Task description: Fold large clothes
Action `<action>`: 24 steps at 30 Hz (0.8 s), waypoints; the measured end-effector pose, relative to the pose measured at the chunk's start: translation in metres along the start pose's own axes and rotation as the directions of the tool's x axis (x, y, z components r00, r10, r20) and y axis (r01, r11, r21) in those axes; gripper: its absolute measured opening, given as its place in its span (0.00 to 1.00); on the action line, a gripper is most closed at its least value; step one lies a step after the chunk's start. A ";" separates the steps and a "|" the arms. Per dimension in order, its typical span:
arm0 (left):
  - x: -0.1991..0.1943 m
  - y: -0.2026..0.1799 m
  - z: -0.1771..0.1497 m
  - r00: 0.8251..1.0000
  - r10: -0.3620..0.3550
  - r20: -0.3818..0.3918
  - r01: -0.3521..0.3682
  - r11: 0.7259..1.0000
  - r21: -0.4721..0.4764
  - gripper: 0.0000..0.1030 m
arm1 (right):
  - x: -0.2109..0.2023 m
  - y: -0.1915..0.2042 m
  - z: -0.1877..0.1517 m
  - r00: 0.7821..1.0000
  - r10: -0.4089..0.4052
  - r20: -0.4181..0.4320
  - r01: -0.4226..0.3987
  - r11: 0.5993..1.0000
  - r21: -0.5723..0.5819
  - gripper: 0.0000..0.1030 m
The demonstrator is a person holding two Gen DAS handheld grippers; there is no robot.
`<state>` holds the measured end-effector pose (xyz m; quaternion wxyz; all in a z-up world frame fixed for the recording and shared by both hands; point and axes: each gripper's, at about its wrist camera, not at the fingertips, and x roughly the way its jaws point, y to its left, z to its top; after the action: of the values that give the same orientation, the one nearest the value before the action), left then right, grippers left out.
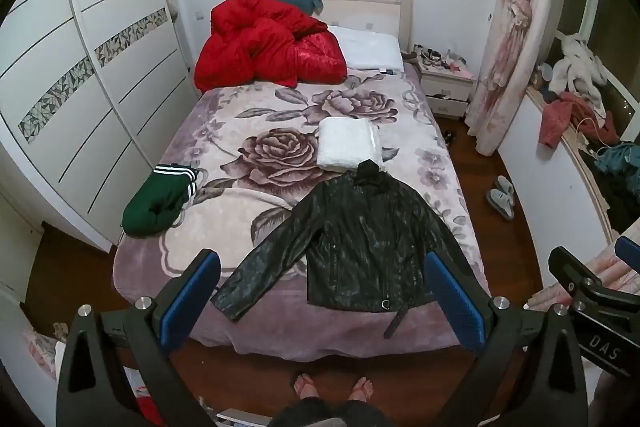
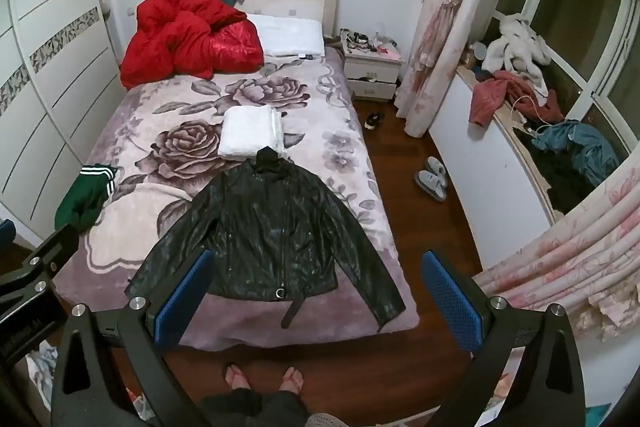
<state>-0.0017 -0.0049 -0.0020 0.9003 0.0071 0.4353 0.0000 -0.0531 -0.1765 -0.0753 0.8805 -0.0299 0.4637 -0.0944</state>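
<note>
A black leather jacket (image 1: 356, 239) lies spread flat, front up, at the foot of the bed (image 1: 192, 267), sleeves out to both sides, a belt strap hanging over the edge. It also shows in the right wrist view (image 2: 272, 231). My left gripper (image 1: 322, 301) is open and empty, held high above the foot of the bed. My right gripper (image 2: 318, 297) is open and empty, also held high above the bed's foot. Part of the right gripper (image 1: 592, 291) shows at the right edge of the left wrist view.
On the floral blanket lie a folded white garment (image 1: 348, 143), a bunched green garment with white stripes (image 1: 160, 199), a red duvet (image 1: 268, 47) and a white pillow (image 1: 370, 47). A wardrobe (image 1: 80, 67) stands left, a nightstand (image 1: 448, 83) and slippers (image 1: 500, 197) right. The person's feet (image 1: 332, 387) stand below.
</note>
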 end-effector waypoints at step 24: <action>0.007 0.002 -0.006 1.000 -0.008 -0.007 0.008 1.000 0.007 1.00 | 0.006 0.000 -0.003 1.000 0.002 -0.002 -0.002 1.000 0.003 1.00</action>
<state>-0.0020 -0.0024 -0.0111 0.8987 0.0085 0.4385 -0.0049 -0.0518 -0.1778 -0.0818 0.8802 -0.0282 0.4643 -0.0942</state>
